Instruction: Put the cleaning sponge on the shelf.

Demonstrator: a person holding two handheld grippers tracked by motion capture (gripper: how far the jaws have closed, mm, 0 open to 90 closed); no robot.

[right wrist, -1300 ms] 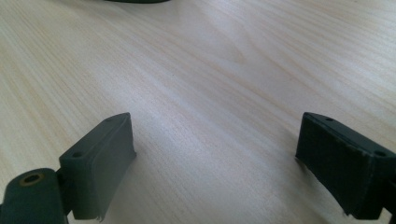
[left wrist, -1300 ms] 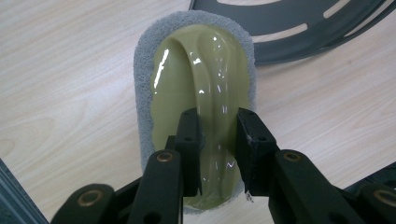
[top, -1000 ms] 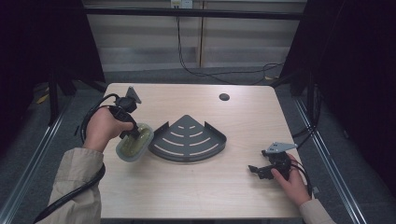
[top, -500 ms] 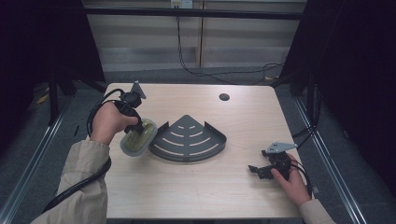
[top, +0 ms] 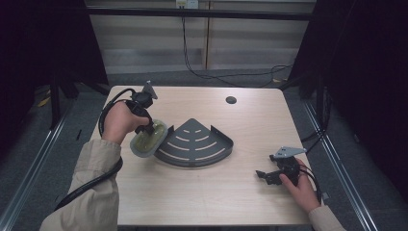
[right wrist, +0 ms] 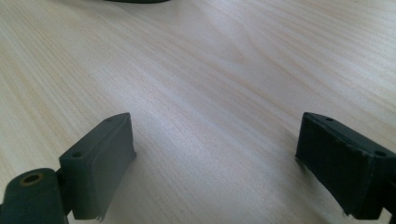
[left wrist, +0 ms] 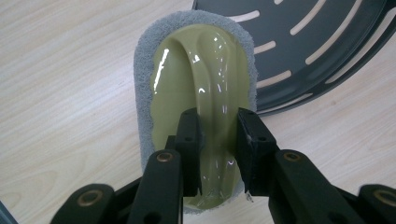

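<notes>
High view: dim, dark surround, soft even light on the surface (top: 240, 192).
Glare: white streaks on the glossy scrubber handle (left wrist: 205, 93).
Right gripper view: near tongs (right wrist: 217, 163) blurred; pale sheen mid-surface.
Shadows: faint, soft-edged.

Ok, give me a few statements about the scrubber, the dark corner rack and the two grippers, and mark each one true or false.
1. The left gripper is clamped on the raised handle of the scrubber. True.
2. The scrubber lies inside the corner rack. False: it is beside the rack's left edge, over the table.
3. The right gripper holds a sponge. False: its jaws stand wide apart with only bare table between them.
4. The scrubber has a grey pad around a glossy olive-green top. True.
5. The rack is red. False: it is dark grey with pale curved slots.
</notes>
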